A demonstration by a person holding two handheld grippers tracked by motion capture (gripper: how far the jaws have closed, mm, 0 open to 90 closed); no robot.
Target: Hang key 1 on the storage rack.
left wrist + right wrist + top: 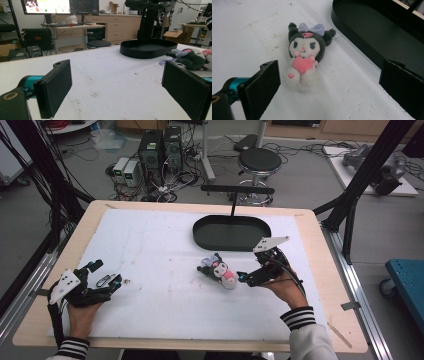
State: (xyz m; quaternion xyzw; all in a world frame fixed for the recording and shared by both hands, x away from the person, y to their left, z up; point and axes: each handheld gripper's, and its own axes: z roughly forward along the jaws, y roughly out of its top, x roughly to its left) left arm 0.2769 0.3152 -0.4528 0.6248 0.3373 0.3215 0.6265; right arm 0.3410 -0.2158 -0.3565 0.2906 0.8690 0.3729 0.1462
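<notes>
white mat (165,310) | plush toy (304,58) lies just ahead of right gripper (329,82) | both jaws spread, left gripper (117,86) well apart

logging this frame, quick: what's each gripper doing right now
left gripper: open, holding nothing.
right gripper: open, jaws wide before the plush toy, not touching.

Plush toy (218,269) on table (150,250) — tray (231,233) behind.
</notes>
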